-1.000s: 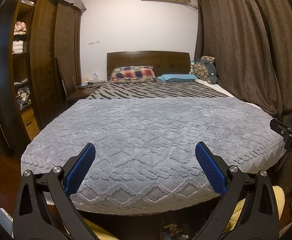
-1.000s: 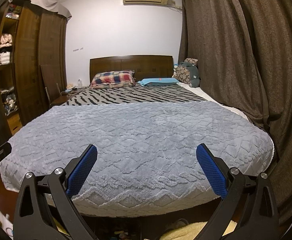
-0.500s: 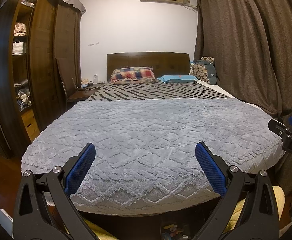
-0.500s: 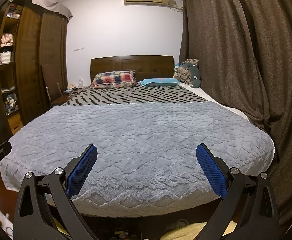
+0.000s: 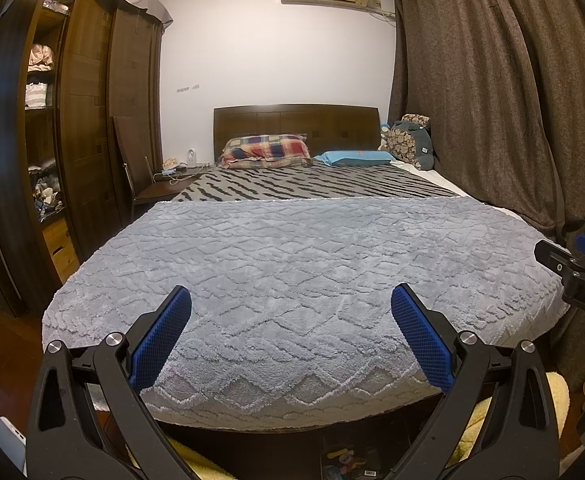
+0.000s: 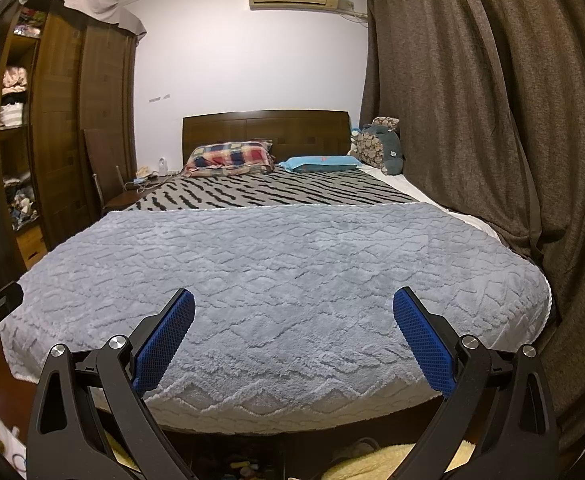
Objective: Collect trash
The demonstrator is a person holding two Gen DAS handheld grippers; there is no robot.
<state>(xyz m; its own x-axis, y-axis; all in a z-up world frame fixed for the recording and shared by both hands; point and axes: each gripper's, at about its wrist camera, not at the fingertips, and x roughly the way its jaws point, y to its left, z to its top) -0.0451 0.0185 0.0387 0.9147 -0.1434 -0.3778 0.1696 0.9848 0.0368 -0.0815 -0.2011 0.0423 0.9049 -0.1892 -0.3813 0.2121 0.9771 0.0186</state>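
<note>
Clearly both the left gripper (image 5: 291,322) and the right gripper (image 6: 293,324) have their jaws wide open and hold nothing. No trash shows on the grey blanket (image 5: 304,264). Small bits lie on the floor under the bed (image 5: 344,458), below both grippers, so neither is clearly nearer.

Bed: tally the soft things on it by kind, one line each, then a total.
Pillows: 2, plaid and blue
Blankets: 2, grey and striped
Plush toy: 1, by the curtain
Total: 5
</note>
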